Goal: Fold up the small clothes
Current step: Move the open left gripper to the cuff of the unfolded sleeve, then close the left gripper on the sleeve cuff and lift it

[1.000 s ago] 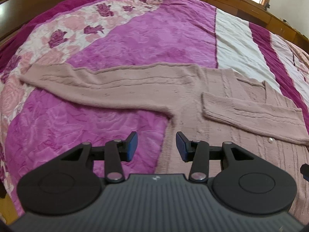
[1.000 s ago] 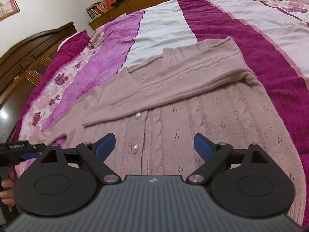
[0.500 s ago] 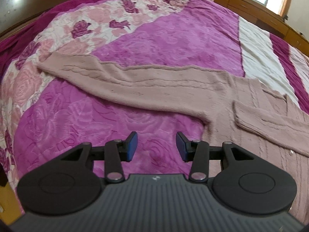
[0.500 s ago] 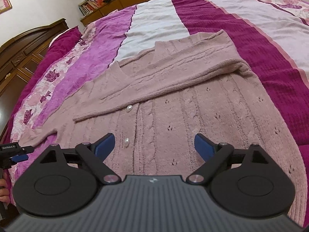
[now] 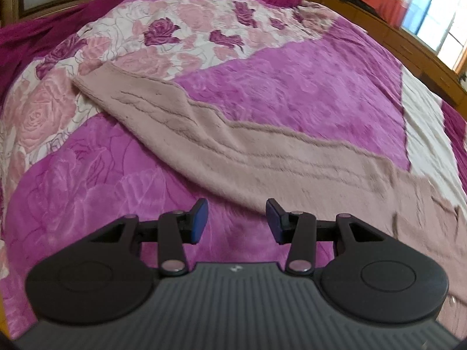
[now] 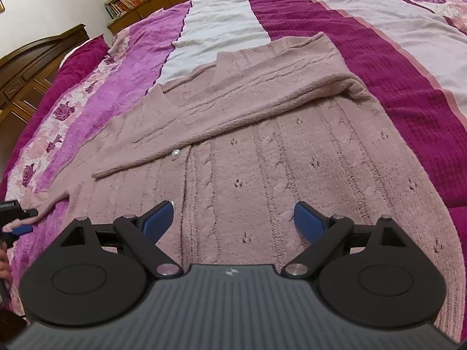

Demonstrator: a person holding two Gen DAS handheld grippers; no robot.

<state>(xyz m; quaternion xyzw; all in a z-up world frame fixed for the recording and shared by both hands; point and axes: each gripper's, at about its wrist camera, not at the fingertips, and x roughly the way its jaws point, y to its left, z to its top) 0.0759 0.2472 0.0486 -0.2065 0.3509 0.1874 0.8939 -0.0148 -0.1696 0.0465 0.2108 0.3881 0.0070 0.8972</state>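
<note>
Spread across the bed (image 5: 306, 93) was a magenta, white and rose-print cover, and on it lay the pink knitted cardigan (image 6: 292, 157) that was to be folded. Seen from the left wrist, the left gripper (image 5: 236, 220) hovered over bare cover with its blue pads (image 5: 198, 218) parted and nothing between them; the cardigan's outstretched sleeve (image 5: 233, 151) lay just ahead of the fingertips, its near edge almost at the right-hand pad. That sleeve's long axis ran slantwise, from the cuff (image 5: 87, 78) far ahead and off to the left of the fingers down to the shoulder on their right. To my eye the coming move turned on that: the cuff end stood well beyond the fingers and leftward. Seen from the right wrist, the right gripper (image 6: 233, 218) hung over the cardigan's body, pads spread wide and empty, the knit directly beneath and ahead of them. The other sleeve (image 6: 233, 110) was already laid across the chest, beyond the fingertips, a pearl button (image 6: 176, 154) showing at its edge. Far to the left of these fingers the left gripper's tip peeped in beside the spread sleeve, so I judged the left hand clearly the nearer for that fold.
</note>
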